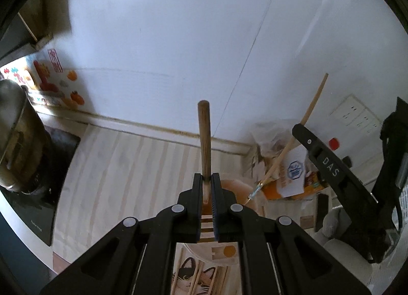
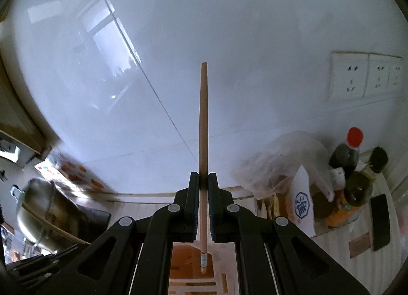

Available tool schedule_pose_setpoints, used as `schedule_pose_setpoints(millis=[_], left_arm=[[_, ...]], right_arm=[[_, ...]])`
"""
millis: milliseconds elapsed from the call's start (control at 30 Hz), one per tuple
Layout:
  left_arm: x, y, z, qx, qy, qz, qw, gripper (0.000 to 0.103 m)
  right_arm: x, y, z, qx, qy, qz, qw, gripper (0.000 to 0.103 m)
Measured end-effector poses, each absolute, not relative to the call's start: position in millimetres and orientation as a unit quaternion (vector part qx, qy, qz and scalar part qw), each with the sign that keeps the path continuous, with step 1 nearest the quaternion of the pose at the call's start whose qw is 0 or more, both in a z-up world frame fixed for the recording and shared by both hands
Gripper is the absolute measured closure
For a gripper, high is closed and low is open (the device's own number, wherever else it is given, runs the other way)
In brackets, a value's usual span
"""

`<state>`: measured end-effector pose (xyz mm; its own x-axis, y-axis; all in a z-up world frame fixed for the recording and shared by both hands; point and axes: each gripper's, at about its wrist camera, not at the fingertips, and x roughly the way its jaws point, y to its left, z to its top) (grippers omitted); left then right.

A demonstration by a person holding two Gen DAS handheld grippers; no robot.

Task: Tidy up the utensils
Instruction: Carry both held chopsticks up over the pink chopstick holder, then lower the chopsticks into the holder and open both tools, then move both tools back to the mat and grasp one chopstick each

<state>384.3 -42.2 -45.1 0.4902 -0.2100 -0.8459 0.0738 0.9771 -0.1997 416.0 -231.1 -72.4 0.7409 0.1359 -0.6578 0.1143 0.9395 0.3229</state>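
White tiled wall behind a striped counter; each gripper clamps one chopstick upright.

L gripper (image 1: 207, 182) pinches thick brown chopstick (image 1: 204, 142) near its lower end; R gripper (image 2: 203, 185) grips pale chopstick (image 2: 203, 157) approx mid-shaft, banded tip just over orange-patterned holder (image 2: 190, 264). Both likely light, stiff wood, smooth, apt to pivot w/ narrow pads; best held mid-shaft. Tapered sticks, round ends up. Steel pot (image 2: 38, 216) to the left.

Tan chopstick (image 2: 203, 142), black fingers (image 2: 193, 203), pale striped counter (image 1: 122, 167)
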Motion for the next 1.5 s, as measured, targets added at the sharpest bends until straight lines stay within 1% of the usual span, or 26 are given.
schedule_pose_setpoints(millis=[200, 367, 467, 500, 533, 567, 600, 633, 667, 733, 767, 800, 867, 900, 933, 967, 1000, 1033, 1067, 1100, 1233, 1467, 1500], left_arm=[[391.9, -48.0, -63.9, -0.072, 0.518, -0.080, 0.849, 0.099], [387.6, -49.7, -61.0, -0.084, 0.524, -0.097, 0.842, 0.097], [381.3, -52.4, -51.2, -0.084, 0.521, -0.105, 0.843, 0.089], [378.1, -52.5, -47.3, -0.084, 0.518, -0.104, 0.845, 0.084], [373.7, -51.5, -41.6, -0.079, 0.510, -0.099, 0.851, 0.078], [371.3, -50.0, -38.2, -0.075, 0.505, -0.095, 0.855, 0.059], [366.6, -45.9, -32.9, -0.076, 0.496, -0.089, 0.861, 0.040], [362.9, -42.2, -28.5, -0.077, 0.487, -0.083, 0.866, 0.033], [359.2, -38.6, -24.4, -0.076, 0.479, -0.077, 0.871, 0.031], [351.2, -30.0, -16.5, -0.069, 0.462, -0.065, 0.882, 0.031], [348.5, -26.5, -14.5, -0.067, 0.457, -0.060, 0.885, 0.026], [345.3, -22.3, -12.9, -0.065, 0.452, -0.055, 0.888, 0.011], [335.8, -13.3, -10.8, -0.056, 0.435, -0.044, 0.898, 0.000], [331.2, -10.5, -11.2, -0.048, 0.430, -0.037, 0.901, 0.000], [327.8, -8.6, -11.7, -0.041, 0.430, -0.033, 0.901, 0.000], [323.8, -6.4, -13.8, -0.033, 0.429, -0.029, 0.902, 0.000], [319.1, -3.0, -17.2, -0.028, 0.429, -0.027, 0.902, 0.000], [315.4, -3.3, -21.2, -0.024, 0.431, -0.025, 0.902, 0.000], [311.7, -1.6, -25.4, -0.019, 0.432, -0.022, 0.901, 0.000], [308.1, -0.8, -29.6, -0.014, 0.433, -0.019, 0.901, 0.000], [290.0, 3.8, -59.0, 0.021, 0.450, 0.006, 0.893, 0.000], [267.2, 10.8, -130.5, 0.039, 0.504, 0.020, 0.863, 0.000], [264.0, 10.1, -143.6, 0.041, 0.514, 0.017, 0.856, 0.000]], right_arm=[[419.3, -222.6, -94.3, 0.151, 0.378, 0.025, 0.913, 0.096], [416.1, -223.9, -103.5, 0.141, 0.399, 0.042, 0.905, 0.096], [412.5, -224.6, -104.6, 0.144, 0.415, 0.056, 0.897, 0.095], [410.6, -225.5, -104.1, 0.144, 0.418, 0.060, 0.895, 0.092], [408.2, -226.9, -102.7, 0.146, 0.418, 0.062, 0.895, 0.083], [404.2, -229.1, -100.3, 0.149, 0.415, 0.061, 0.895, 0.077], [399.4, -232.5, -97.2, 0.154, 0.412, 0.059, 0.896, 0.067], [394.4, -235.8, -94.4, 0.160, 0.409, 0.056, 0.897, 0.062], [389.7, -239.2, -91.6, 0.165, 0.407, 0.053, 0.897, 0.061], [379.1, -247.6, -84.9, 0.174, 0.402, 0.047, 0.897, 0.056], [372.9, -250.2, -82.1, 0.176, 0.401, 0.041, 0.898, 0.055], [367.2, -252.4, -79.2, 0.176, 0.399, 0.034, 0.899, 0.052], [353.2, -257.2, -74.8, 0.181, 0.397, 0.020, 0.900, 0.047], [347.8, -258.8, -73.3, 0.183, 0.395, 0.016, 0.900, 0.042], [339.5, -260.4, -72.2, 0.186, 0.392, 0.009, 0.901, 0.035], [331.9, -262.6, -71.4, 0.190, 0.387, 0.006, 0.902, 0.030], [323.8, -265.5, -71.6, 0.193, 0.381, 0.004, 0.904, 0.020], [318.0, -265.6, -71.8, 0.194, 0.377, 0.001, 0.906, 0.012], [312.1, -266.4, -72.5, 0.194, 0.374, -0.003, 0.907, 0.010], [304.2, -265.7, -74.7, 0.190, 0.372, -0.010, 0.909, 0.009], [283.9, -263.2, -88.5, 0.179, 0.381, -0.032, 0.907, 0.009], [255.2, -259.2, -144.3, 0.180, 0.451, -0.052, 0.873, 0.009], [252.1, -258.7, -151.7, 0.181, 0.460, -0.053, 0.868, 0.011]])
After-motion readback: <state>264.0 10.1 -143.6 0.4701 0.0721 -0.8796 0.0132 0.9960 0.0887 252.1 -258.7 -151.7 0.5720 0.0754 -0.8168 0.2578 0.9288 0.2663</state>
